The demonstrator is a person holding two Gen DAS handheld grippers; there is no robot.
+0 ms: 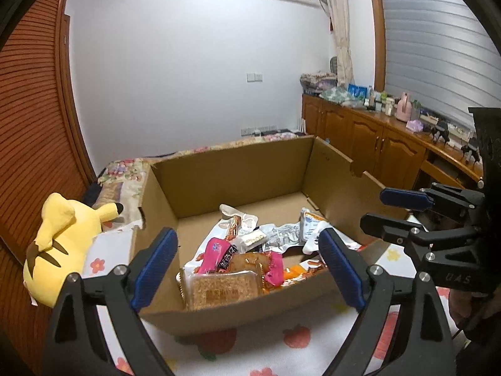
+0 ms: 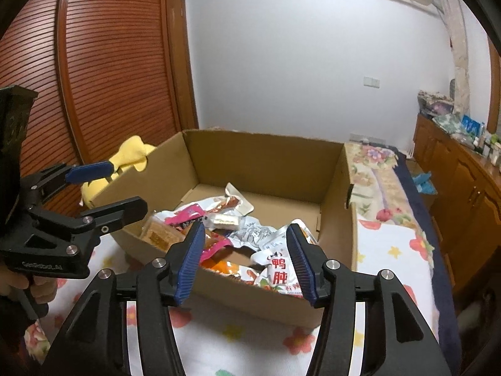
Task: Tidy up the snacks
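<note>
Snacks (image 1: 238, 260) beyond left hand-held gripper (image 1: 247, 269)

Bed with a white sheet (image 1: 260, 341) printed with flowers and fruits, an open cardboard box (image 1: 219, 169) standing on the sheet, a yellow plush toy (image 1: 62, 238) lying on the bed just beside the box
</note>
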